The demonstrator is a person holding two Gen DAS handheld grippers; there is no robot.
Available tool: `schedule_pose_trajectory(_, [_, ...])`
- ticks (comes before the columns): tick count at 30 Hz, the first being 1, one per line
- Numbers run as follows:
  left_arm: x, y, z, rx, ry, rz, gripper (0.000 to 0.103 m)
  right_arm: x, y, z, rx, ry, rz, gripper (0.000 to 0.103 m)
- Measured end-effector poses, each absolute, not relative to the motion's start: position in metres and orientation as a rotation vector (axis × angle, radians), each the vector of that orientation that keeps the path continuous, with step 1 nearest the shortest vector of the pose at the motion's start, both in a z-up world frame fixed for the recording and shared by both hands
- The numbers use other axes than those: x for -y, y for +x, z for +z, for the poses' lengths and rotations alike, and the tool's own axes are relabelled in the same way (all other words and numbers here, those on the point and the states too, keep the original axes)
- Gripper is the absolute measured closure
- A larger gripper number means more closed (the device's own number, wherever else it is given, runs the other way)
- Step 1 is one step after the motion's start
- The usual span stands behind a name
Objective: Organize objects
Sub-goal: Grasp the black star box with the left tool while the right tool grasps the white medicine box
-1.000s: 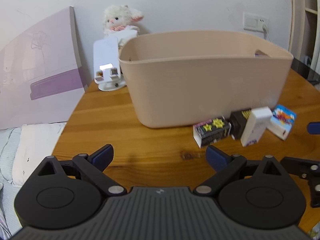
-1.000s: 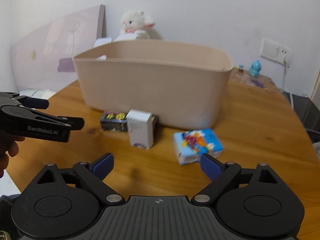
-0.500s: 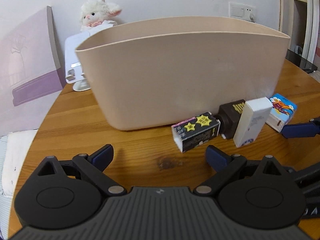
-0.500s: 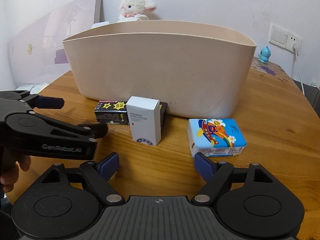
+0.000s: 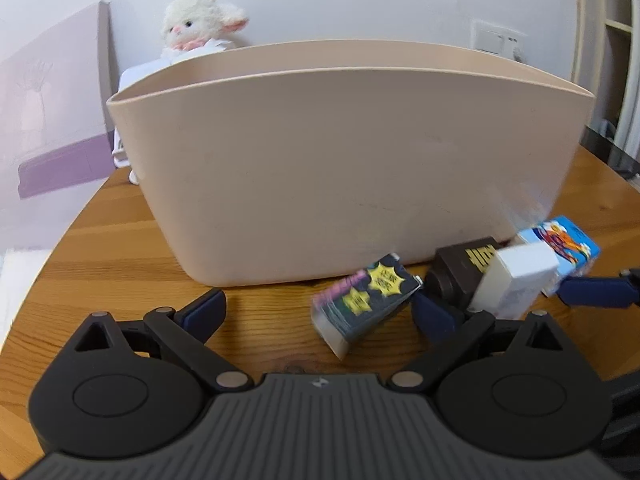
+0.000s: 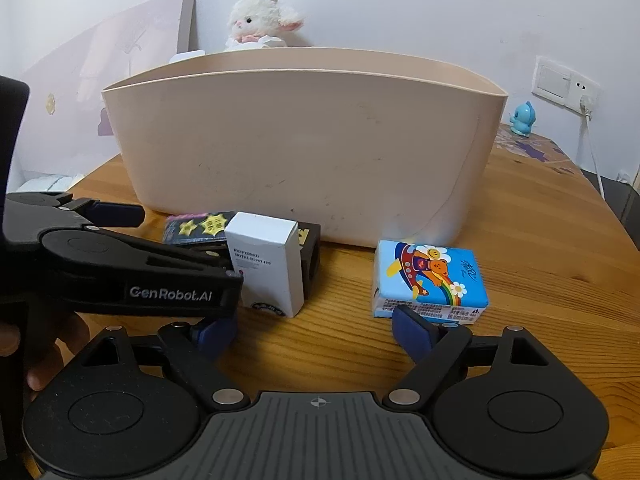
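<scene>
1. Boxes lay in a loose row on the wooden tabletop (image 6: 540,240), close against the front wall of a tall beige tub (image 6: 304,152) that stood toward the far edge.
2. A black box with yellow starbursts (image 5: 366,298) lay flat at the left end of the row, tilted in the left wrist view and blurred there.
3. A dark brown box with yellow lettering (image 5: 464,270) sat just right of it, its far end near the tub wall.
4. A white box printed with small dark text (image 6: 264,268) stood upright in front of the brown one, touching or nearly touching it.
5. A blue tissue pack with a cartoon bear and rainbow (image 6: 430,278) lay apart from the others, nearer the tabletop's right edge.
6. The left gripper (image 5: 318,308) hovered low over the tabletop with its jaws wide apart, the starburst box between the fingers and the right finger close beside the brown box.
7. The right gripper (image 6: 314,332) also had its jaws spread; the tissue pack sat just beyond its right fingertip, and the white box lay ahead to the left.
8. A white plush lamb (image 6: 260,22) peeked over the tub's back rim by the wall.
9. A small blue figurine (image 6: 522,120) stood at the far right edge, below a wall socket (image 6: 566,86).
</scene>
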State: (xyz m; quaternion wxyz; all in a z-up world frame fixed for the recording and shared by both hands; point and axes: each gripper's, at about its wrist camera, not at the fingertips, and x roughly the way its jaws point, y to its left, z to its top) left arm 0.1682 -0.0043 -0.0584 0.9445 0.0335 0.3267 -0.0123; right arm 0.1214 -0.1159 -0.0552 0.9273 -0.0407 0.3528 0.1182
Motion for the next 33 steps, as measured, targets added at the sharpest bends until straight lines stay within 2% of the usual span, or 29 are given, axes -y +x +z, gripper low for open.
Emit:
schedule_pose_trajectory(8, [-0.019,0.166,-0.063,-0.676,0.001,0.044,0.004,0.118,0.116,-0.056,-0.713,-0.048,0.224,0.020])
schedule_pose_trajectory(11, [-0.021,0.161,-0.061,-0.667,0.008,0.017,0.011,0.117,0.116,-0.055,-0.706,-0.021,0.219,0.027])
schedule_pose_trajectory(12, [-0.021,0.160,-0.060,-0.661,0.012,0.004,0.017,0.115,0.117,-0.055,-0.705,-0.016,0.218,0.030])
schedule_pose_trajectory(14, [-0.020,0.157,-0.060,-0.654,0.018,-0.022,0.030,0.113,0.117,-0.053,-0.701,-0.010,0.221,0.043])
schedule_pose_trajectory(15, [-0.019,0.156,-0.058,-0.654,0.021,-0.033,0.039,0.111,0.117,-0.053,-0.699,-0.017,0.221,0.047])
schedule_pose_trajectory(16, [-0.017,0.155,-0.057,-0.656,0.024,-0.047,0.049,0.109,0.117,-0.053,-0.698,-0.022,0.220,0.055])
schedule_pose_trajectory(17, [-0.015,0.154,-0.056,-0.657,0.029,-0.064,0.055,0.106,0.118,-0.052,-0.697,-0.023,0.221,0.066])
schedule_pose_trajectory(18, [-0.013,0.152,-0.055,-0.657,0.033,-0.080,0.070,0.107,0.118,-0.052,-0.696,-0.016,0.220,0.073])
schedule_pose_trajectory(19, [-0.012,0.151,-0.054,-0.660,0.035,-0.094,0.078,0.108,0.118,-0.051,-0.699,-0.005,0.219,0.074])
schedule_pose_trajectory(33, [-0.014,0.124,-0.031,-0.635,0.073,-0.105,0.078,0.127,0.094,-0.014,-0.643,-0.018,0.252,0.075])
